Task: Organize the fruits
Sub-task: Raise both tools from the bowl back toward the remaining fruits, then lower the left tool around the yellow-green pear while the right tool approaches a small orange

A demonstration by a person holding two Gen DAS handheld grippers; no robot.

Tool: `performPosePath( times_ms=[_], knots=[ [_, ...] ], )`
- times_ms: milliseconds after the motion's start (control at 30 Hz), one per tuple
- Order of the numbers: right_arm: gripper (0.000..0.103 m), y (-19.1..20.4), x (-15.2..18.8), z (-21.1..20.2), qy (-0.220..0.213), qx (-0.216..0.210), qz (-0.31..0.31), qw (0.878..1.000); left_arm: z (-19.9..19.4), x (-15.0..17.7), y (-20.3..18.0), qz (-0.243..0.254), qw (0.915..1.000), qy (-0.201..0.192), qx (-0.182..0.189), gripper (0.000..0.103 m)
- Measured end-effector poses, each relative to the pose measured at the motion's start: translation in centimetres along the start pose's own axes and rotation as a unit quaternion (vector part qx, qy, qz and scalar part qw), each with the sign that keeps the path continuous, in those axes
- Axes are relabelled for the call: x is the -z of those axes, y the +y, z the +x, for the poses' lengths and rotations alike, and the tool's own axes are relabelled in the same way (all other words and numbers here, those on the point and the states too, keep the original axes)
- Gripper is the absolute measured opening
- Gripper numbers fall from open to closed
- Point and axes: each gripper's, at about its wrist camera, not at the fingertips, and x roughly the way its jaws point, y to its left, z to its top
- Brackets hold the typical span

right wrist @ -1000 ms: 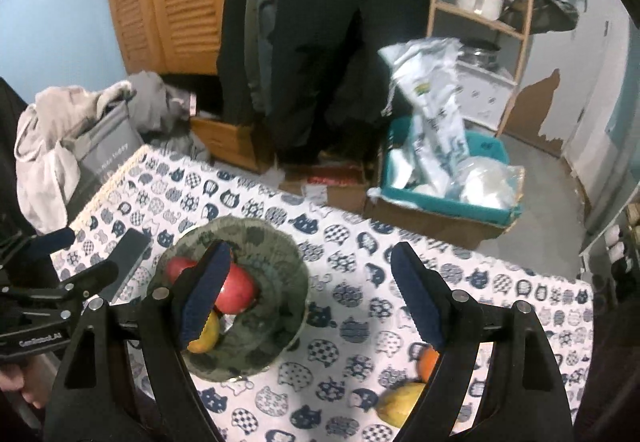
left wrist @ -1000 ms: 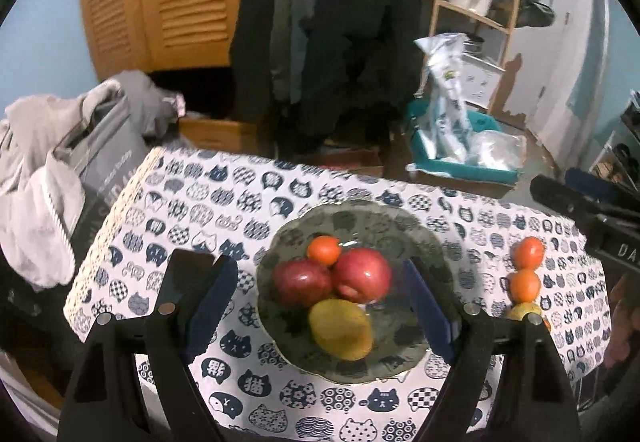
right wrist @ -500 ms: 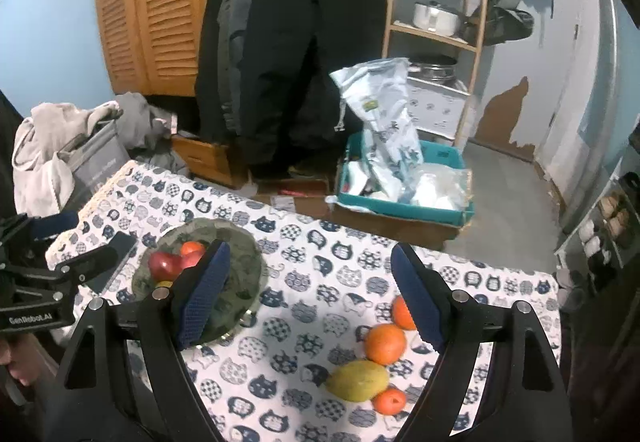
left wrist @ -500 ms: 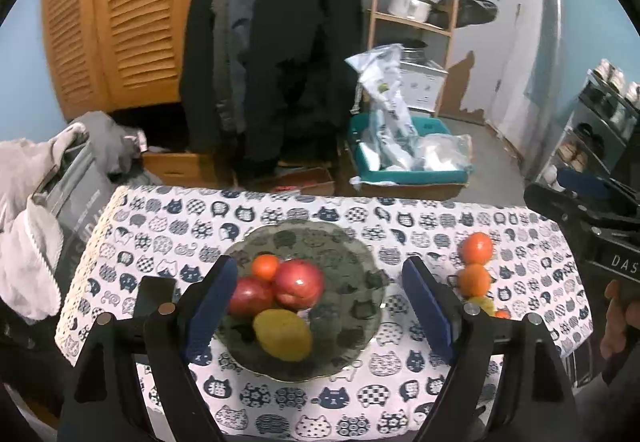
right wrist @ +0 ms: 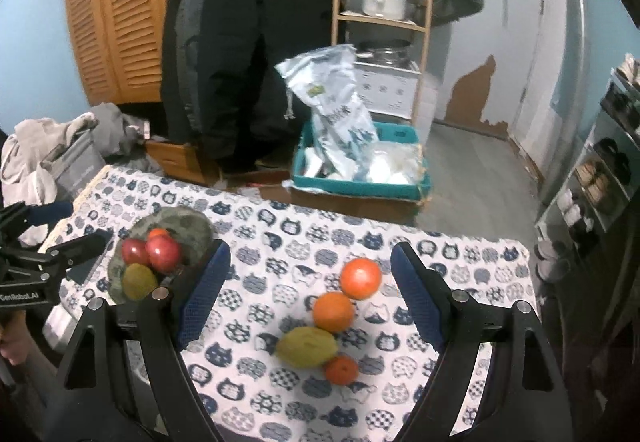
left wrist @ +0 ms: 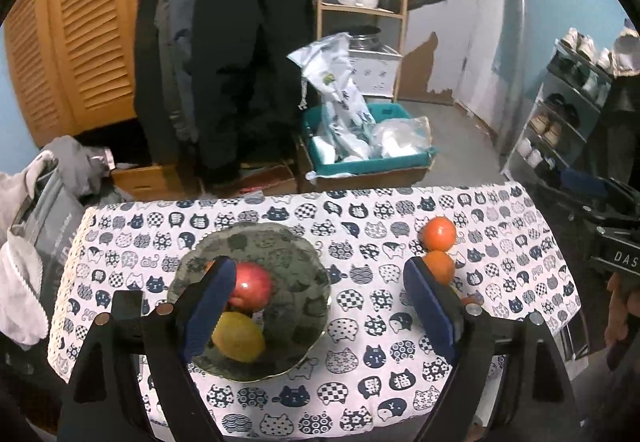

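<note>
Across the table (right wrist: 460, 262), its cat-print cloth spread wide, we have 2 clusters of fruit and both grippers hovering above with nothing in them. Biggest piece in play is the green plate (right wrist: 192, 226) at the left end, loaded with 2 red apples (right wrist: 164, 252), a yellow-green mango (right wrist: 138, 282) and a small orange just behind. Over on the right side of the cloth sits a loose line of 4 fruits, touching or nearly so: a second mango (right wrist: 307, 346), an orange (right wrist: 333, 312) just behind it, a redder orange (right wrist: 361, 278) at the far end, and a little tangerine (right wrist: 341, 370) nearest the camera.

The right gripper (right wrist: 307, 296) hangs directly over that line, fingers spread wide, grasping nothing. The left gripper (left wrist: 316, 306) is released too, poised above the plate's right half, also empty.

So this reads as the approach to the next pick, with roughly half the fruit plated. The next move, by my reckoning, calls for the right gripper to drop onto 1 fruit and straddle it cleanly without nudging its neighbours, since round fruit packed this close could roll. Then carry it left to the plate, where free space lies on the right half.
</note>
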Motion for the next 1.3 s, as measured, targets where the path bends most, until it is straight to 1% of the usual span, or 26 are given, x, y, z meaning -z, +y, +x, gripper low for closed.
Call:
performPosePath(
  times_ms=[333,500,667,733,833,900,1000,1067,1133,1300],
  knots=[
    [0.083,-3.9,2.3,0.1,0.021,0.010,0.027,0.999,2.2,0.3,-3.9,0.031,0.9989,0.028,0.021,0.087],
    [0.083,-5.0,3.7,1.2,0.042,0.013,0.030,0.999,4.6,1.1,-5.6,0.044,0.9970,0.059,0.025,0.087],
    [0.083,-5.9,5.2,3.0,0.072,0.008,0.039,0.997,6.8,2.2,-6.7,0.054,0.9953,0.076,0.028,0.087],
    [0.083,-6.3,6.0,4.1,0.089,0.002,0.050,0.995,7.7,2.6,-6.9,0.053,0.9945,0.087,0.026,0.087],
    [0.083,-7.0,7.2,5.5,0.111,-0.011,0.069,0.991,9.1,3.3,-7.4,0.054,0.9927,0.102,0.034,0.087],
    [0.083,-7.3,8.0,6.3,0.122,-0.013,0.076,0.990,10.1,3.9,-7.8,0.057,0.9917,0.111,0.030,0.087],
    [0.083,-7.4,9.2,7.5,0.141,-0.007,0.071,0.987,11.6,4.6,-8.1,0.056,0.9897,0.128,0.031,0.087],
    [0.083,-7.5,10.0,8.3,0.156,-0.011,0.069,0.985,12.5,5.1,-8.3,0.051,0.9884,0.136,0.044,0.087],
    [0.083,-7.3,11.0,9.2,0.172,-0.016,0.065,0.983,13.2,5.6,-8.6,0.051,0.9874,0.143,0.046,0.087],
    [0.083,-6.8,13.3,11.3,0.208,-0.021,0.047,0.977,15.0,6.5,-9.6,0.072,0.9845,0.154,0.042,0.087]
  ],
)
